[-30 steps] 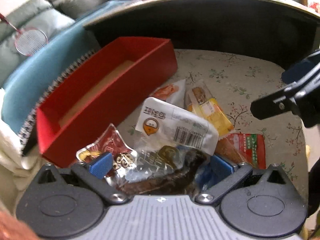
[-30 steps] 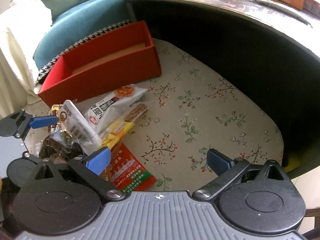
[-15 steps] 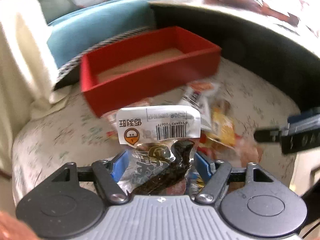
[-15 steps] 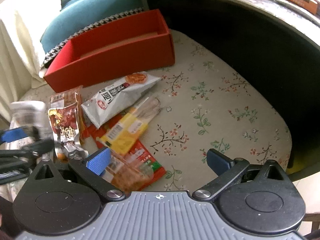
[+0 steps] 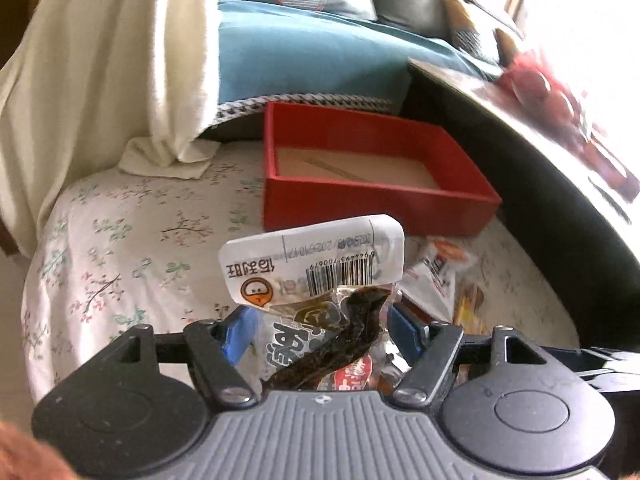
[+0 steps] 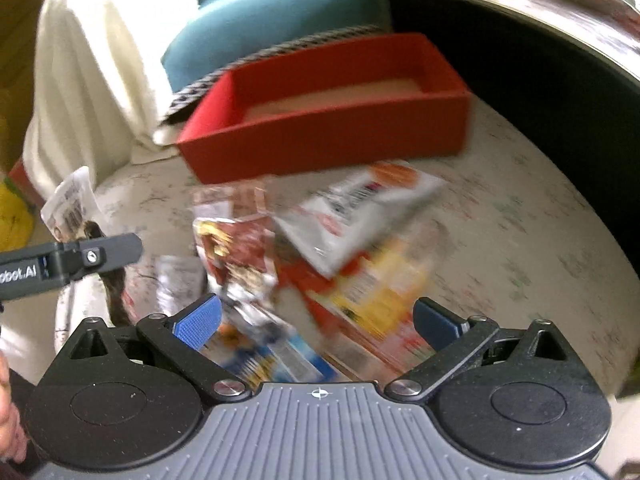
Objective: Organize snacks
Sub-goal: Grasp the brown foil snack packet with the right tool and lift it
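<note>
Item: clear snack packet (image 5: 320, 280), clamped in the left gripper (image 5: 318, 330). Since a second ago it has been lifted off the pile (image 6: 320, 264) and is now faced toward the red box (image 5: 360, 176), likely its destination. Right gripper (image 6: 316, 320): spread wide, nothing held, above the pile.

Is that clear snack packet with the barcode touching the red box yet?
Apart. The right wrist view shows the packet held up well left of the red box, a plain gap between them.
</note>
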{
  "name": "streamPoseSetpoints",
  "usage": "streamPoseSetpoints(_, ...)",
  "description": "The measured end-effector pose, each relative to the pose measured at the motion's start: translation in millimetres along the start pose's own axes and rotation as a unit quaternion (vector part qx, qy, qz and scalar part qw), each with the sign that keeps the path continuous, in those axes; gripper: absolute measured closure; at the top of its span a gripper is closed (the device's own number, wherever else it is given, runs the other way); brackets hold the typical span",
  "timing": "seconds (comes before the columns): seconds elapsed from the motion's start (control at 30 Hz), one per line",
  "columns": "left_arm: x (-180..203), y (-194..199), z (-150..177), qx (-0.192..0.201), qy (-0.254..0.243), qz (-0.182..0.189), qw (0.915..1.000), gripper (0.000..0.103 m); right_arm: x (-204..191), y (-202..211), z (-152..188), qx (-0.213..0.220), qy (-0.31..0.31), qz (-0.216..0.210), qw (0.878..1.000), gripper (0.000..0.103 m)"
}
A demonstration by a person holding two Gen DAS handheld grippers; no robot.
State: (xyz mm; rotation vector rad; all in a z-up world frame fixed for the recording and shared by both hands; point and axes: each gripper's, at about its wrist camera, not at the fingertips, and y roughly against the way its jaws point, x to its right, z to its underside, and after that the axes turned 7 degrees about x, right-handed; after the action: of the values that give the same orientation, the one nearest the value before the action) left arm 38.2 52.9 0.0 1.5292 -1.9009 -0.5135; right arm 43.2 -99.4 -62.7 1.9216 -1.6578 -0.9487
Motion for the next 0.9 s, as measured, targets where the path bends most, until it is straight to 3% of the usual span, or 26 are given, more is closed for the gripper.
streamPoseSetpoints(0.3, -20.2, -1.6, -0.6, -0.015, 0.037, 0.003, 0.9992, 0.039, -17.9, -58.5, -3.3, -0.051, 0.012, -0.01, 0.999, 0.002)
streamPoseSetpoints(0.37, -24.0, -5.7, -0.5, -0.023, 0.049, 0.003, 0.9985, 0.039, -21.0, -58.8, -1.0, -0.042, 0.022, -0.007, 0.999, 0.0)
streamPoseSetpoints(0.63, -22.8, -23.6, 7.7, -0.061, 0.044, -0.01, 0.9971, 0.039, -34.5, -57.8, 10.9, -0.045, 0.122, 0.002, 0.992, 0.0)
streamPoseSetpoints(0.7, -21.9, -27.0, 10.3, -0.067, 0.038, -0.019, 0.9969, 0.039, -32.8, -54.5, 7.3, -0.046, 0.121, 0.0, 0.992, 0.007)
streamPoseSetpoints(0.77, -21.6, -29.5, 12.4, -0.072, 0.034, -0.027, 0.9965, 0.039, -27.4, -50.7, 0.5, -0.045, 0.103, -0.015, 0.994, 0.028)
streamPoseSetpoints(0.83, -21.6, -29.7, 13.1, -0.073, 0.032, -0.029, 0.9964, 0.039, -17.7, -48.2, -5.8, -0.049, 0.076, -0.036, 0.995, 0.039)
streamPoseSetpoints(0.9, -21.1, -28.7, 12.4, -0.07, 0.033, -0.03, 0.9965, 0.039, -11.0, -44.1, -8.0, -0.051, 0.062, -0.044, 0.996, 0.041)
